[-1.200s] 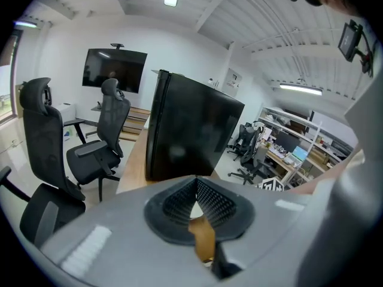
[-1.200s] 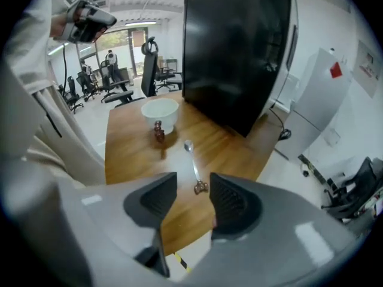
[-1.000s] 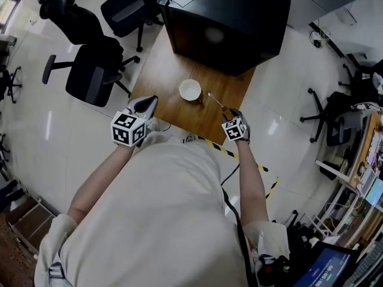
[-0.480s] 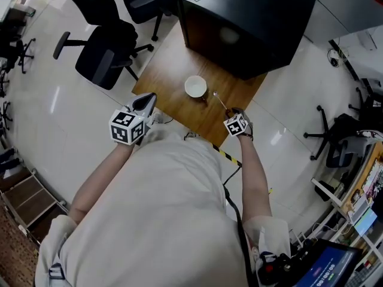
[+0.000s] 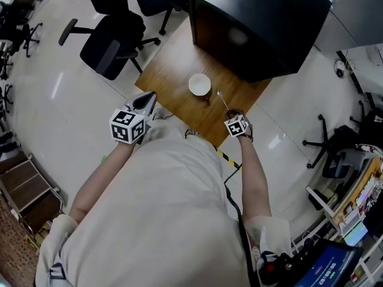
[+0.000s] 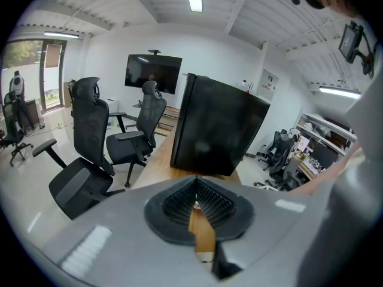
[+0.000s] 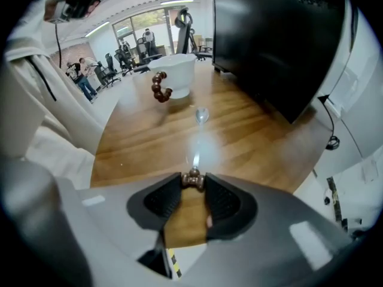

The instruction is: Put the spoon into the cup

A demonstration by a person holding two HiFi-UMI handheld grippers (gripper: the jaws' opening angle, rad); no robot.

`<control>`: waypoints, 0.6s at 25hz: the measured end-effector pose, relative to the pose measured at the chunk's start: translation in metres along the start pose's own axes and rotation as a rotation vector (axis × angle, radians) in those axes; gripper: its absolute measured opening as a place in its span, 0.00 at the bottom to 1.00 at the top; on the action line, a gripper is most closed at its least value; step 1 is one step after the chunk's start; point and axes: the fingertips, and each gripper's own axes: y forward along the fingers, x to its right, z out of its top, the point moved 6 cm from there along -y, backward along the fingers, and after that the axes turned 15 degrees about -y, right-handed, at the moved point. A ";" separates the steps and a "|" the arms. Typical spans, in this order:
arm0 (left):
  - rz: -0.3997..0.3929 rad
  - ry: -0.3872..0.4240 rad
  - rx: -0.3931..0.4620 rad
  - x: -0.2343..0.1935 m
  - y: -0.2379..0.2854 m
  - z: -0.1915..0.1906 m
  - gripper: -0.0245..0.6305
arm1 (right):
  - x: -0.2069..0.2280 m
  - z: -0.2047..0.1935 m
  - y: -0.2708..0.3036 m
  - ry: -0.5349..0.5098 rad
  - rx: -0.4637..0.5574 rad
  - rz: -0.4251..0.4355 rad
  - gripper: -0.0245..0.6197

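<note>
A white cup (image 5: 200, 84) with a brown beaded handle (image 7: 160, 88) stands on the wooden table (image 5: 173, 70). To its right lies the metal spoon (image 5: 222, 100), bowl toward the cup (image 7: 176, 73), brown beaded end toward me. My right gripper (image 5: 232, 115) points steeply down at that end. In the right gripper view its jaws are closing, and the spoon's (image 7: 195, 154) beaded end sits pinched between the tips of the right gripper (image 7: 192, 180). My left gripper (image 5: 148, 99) hovers at the table's near left edge. The left gripper's (image 6: 195, 190) jaws are shut with nothing between them.
A big black cabinet (image 5: 257, 23) covers the table's far half, just behind the cup. Black office chairs (image 5: 111, 40) stand on the white floor to the left. Yellow-black tape (image 5: 227, 157) marks the floor under my right arm.
My right gripper has sunk onto the spoon's near end. The left gripper stays by the table's left edge. The head view has shifted a little.
</note>
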 end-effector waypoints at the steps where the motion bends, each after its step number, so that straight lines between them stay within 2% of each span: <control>1: -0.001 -0.002 0.001 0.000 0.001 0.000 0.04 | 0.003 0.000 -0.001 0.011 0.003 -0.009 0.24; 8: -0.025 0.004 0.001 0.002 0.006 0.007 0.04 | 0.025 0.009 -0.027 0.123 0.069 -0.069 0.24; 15: -0.065 0.018 -0.010 -0.001 0.014 0.014 0.04 | 0.040 0.044 -0.069 0.133 0.155 -0.145 0.24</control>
